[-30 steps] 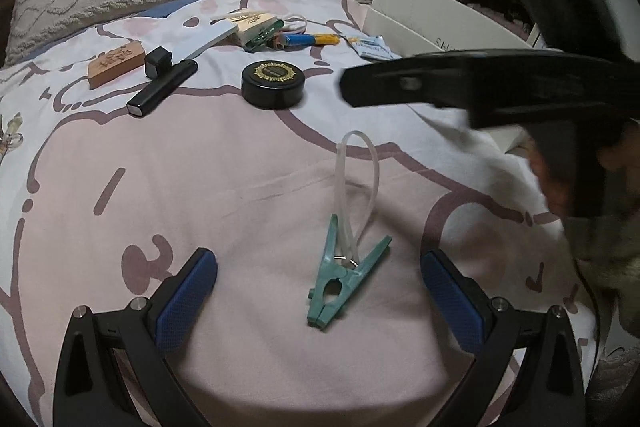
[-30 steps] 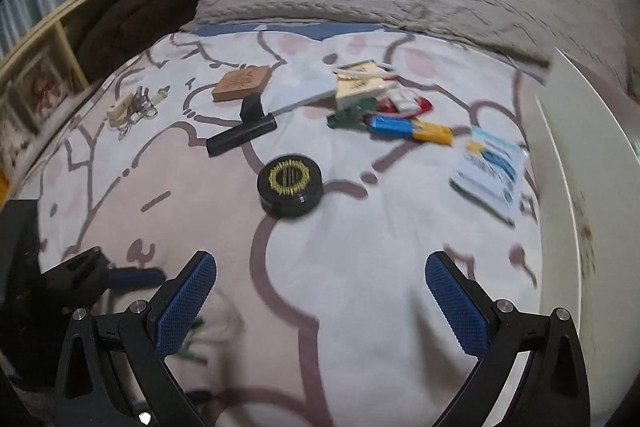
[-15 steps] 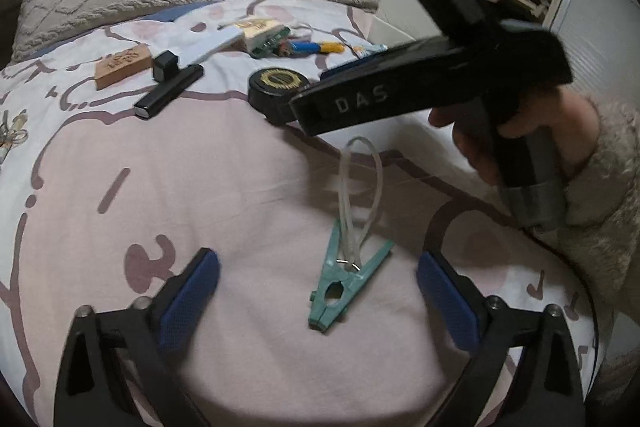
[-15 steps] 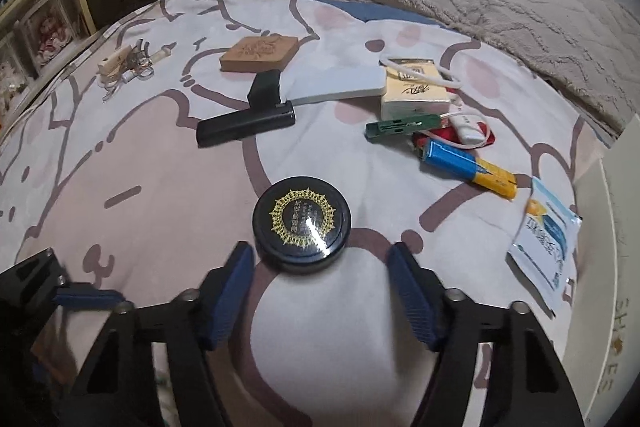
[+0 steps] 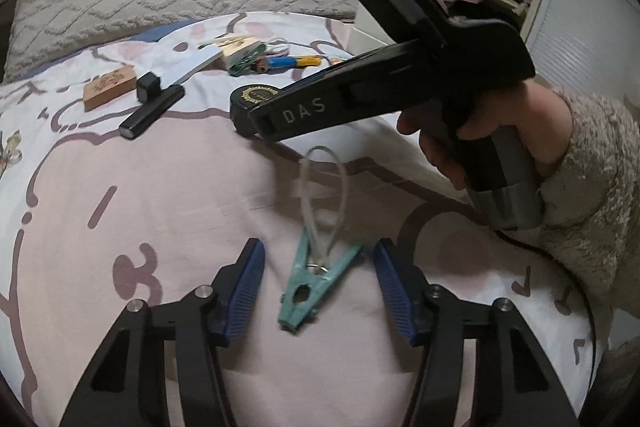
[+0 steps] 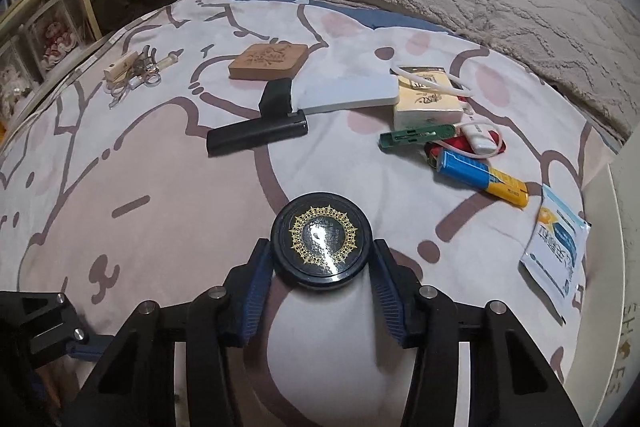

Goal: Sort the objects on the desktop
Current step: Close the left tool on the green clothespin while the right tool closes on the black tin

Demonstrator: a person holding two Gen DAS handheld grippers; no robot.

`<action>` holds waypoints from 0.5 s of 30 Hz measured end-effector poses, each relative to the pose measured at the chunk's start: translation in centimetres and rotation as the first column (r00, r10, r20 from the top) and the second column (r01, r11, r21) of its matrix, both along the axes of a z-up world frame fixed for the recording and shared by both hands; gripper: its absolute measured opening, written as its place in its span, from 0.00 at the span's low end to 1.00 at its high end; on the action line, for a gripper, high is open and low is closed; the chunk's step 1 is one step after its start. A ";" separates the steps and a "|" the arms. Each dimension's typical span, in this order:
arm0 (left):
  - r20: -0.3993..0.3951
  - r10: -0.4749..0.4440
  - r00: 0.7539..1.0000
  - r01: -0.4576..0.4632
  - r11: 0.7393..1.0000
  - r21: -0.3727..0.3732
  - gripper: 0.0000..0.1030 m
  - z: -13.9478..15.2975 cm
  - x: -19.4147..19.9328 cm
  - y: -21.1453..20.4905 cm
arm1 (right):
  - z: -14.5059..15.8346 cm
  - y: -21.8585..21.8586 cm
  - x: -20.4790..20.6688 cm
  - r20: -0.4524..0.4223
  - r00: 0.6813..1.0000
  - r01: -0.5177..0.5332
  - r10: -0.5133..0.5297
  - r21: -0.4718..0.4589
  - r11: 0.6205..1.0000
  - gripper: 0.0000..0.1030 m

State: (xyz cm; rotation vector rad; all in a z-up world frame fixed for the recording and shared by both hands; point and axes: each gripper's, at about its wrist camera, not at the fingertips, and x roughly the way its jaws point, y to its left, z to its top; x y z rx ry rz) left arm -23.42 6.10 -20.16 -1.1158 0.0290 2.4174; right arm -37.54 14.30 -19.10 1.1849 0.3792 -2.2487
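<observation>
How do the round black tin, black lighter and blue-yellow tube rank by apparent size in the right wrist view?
1. Round black tin, nearest the camera, so partly inflated.
2. Black lighter and blue-yellow tube: too alike to rank.

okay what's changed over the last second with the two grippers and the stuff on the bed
The right gripper moved forward and closed on the round black tin, pads touching its sides. The left gripper narrowed around the teal clip without touching it. The other items stayed put.
</observation>
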 end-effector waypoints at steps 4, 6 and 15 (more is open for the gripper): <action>0.001 -0.007 1.000 0.007 1.000 0.001 0.41 0.0 0.0 0.1 | 0.2 0.8 0.5 0.000 1.000 0.015 -0.015 0.001 1.000 0.49; 0.004 -0.005 1.000 0.005 1.000 0.001 0.36 -0.1 -0.1 0.0 | 0.3 1.3 0.8 0.002 1.000 0.025 -0.025 -0.003 1.000 0.49; 0.022 0.019 1.000 -0.018 0.999 -0.032 0.30 0.1 -0.2 0.3 | 0.6 3.3 2.1 0.025 0.998 0.066 -0.065 -0.026 0.997 0.49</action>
